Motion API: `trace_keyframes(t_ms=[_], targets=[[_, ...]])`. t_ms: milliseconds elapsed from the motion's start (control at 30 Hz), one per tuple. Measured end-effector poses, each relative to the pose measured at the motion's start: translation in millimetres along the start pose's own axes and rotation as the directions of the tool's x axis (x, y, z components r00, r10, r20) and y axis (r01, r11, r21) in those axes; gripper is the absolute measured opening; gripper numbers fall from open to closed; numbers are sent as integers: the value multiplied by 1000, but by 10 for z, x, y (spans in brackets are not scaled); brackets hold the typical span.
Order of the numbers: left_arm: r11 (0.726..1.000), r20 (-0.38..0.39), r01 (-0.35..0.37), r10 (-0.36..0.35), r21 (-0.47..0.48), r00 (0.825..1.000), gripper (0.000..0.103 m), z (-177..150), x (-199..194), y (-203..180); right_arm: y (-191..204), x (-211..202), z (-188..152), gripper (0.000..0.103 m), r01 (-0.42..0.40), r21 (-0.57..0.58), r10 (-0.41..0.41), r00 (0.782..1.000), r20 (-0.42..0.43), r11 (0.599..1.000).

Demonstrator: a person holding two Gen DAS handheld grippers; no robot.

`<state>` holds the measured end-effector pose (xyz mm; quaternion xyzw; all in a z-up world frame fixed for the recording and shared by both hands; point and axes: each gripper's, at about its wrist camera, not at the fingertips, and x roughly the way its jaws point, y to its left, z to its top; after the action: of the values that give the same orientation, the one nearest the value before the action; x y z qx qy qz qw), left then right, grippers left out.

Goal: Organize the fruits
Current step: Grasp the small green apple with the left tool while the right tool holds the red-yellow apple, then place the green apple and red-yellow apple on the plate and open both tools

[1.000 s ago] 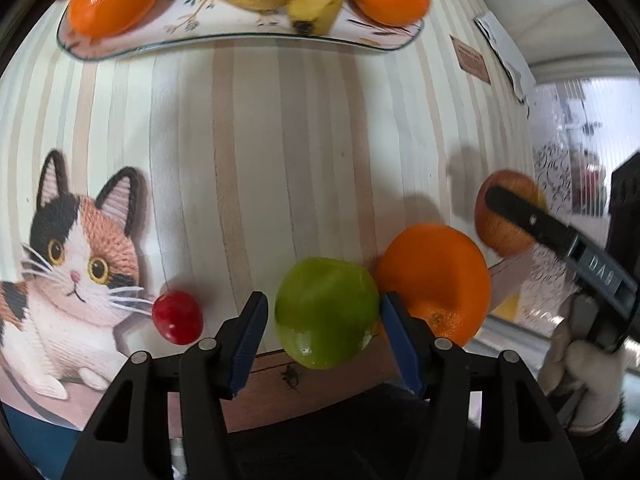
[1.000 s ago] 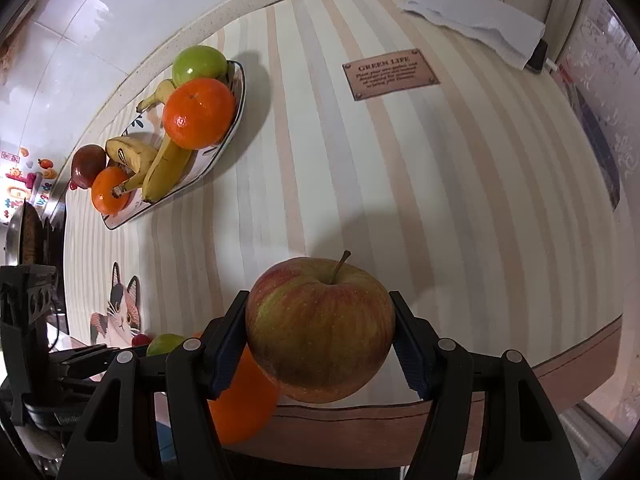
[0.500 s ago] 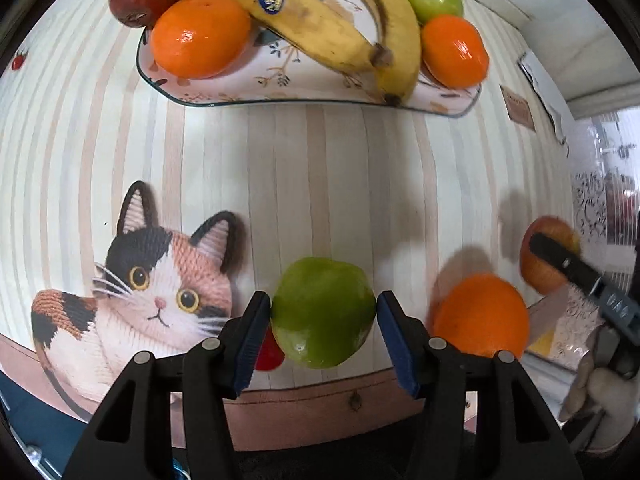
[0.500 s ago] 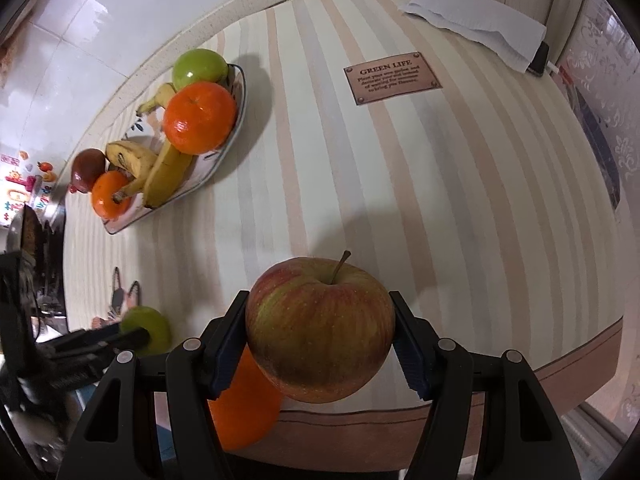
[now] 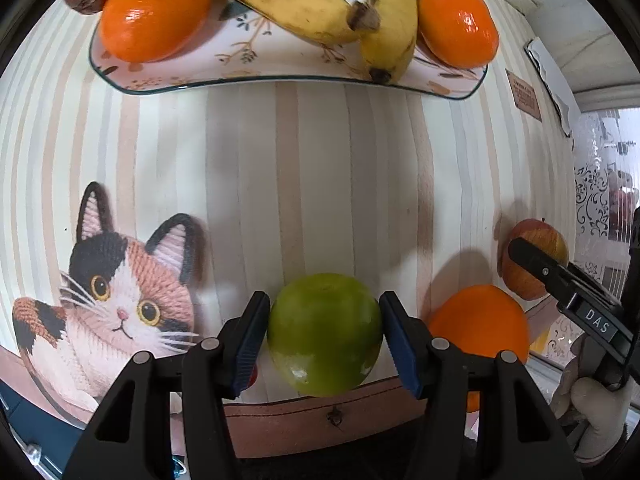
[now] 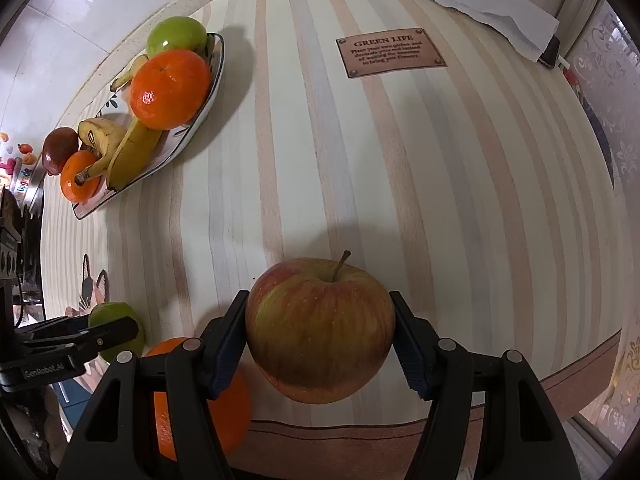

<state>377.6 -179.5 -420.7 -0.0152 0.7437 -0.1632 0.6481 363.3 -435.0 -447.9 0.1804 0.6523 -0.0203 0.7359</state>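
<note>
Your left gripper (image 5: 324,336) has its blue-padded fingers (image 5: 250,344) clamped on a green apple (image 5: 325,334), one pad on each flank, near the worktop's front edge. Your right gripper (image 6: 320,344) is likewise clamped on a red-streaked apple (image 6: 320,330), stem up, also near that edge.

Only the left view shows the printed cat (image 5: 108,292) on the striped worktop (image 5: 320,180), just left of your fingers, and a sliver of a small red fruit (image 5: 252,376) behind the left finger. It also shows your gloved right hand (image 5: 596,404) low at the right, gripping the other tool from below. A loose orange (image 5: 480,326) sits at the front edge between the two held apples.

Only the right view shows the brown "GREEN LIFE" plaque (image 6: 390,57) in full and a folded white cloth (image 6: 488,4) at the far right corner.

Both views show the fruit plate (image 5: 280,64) towards the far edge, carrying two oranges, bananas (image 5: 320,4), a green apple and a dark red fruit. Both grippers point across the worktop, roughly side by side.
</note>
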Motion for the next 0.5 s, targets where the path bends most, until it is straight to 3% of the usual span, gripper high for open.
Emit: trace_keyframes(t_ms=[100, 267, 500], targets=[[1000, -7, 3, -3, 2, 1000, 53, 29, 39, -60, -11, 5, 14, 69, -4, -2, 4, 1000, -2, 1000], [998, 40, -57, 56, 21, 998, 53, 14, 19, -273, 3, -22, 34, 69, -5, -21, 5, 1000, 7, 1000], [999, 171, -49, 44, 23, 984, 53, 124, -511, -405, 137, -302, 207, 69, -59, -42, 62, 997, 55, 997]])
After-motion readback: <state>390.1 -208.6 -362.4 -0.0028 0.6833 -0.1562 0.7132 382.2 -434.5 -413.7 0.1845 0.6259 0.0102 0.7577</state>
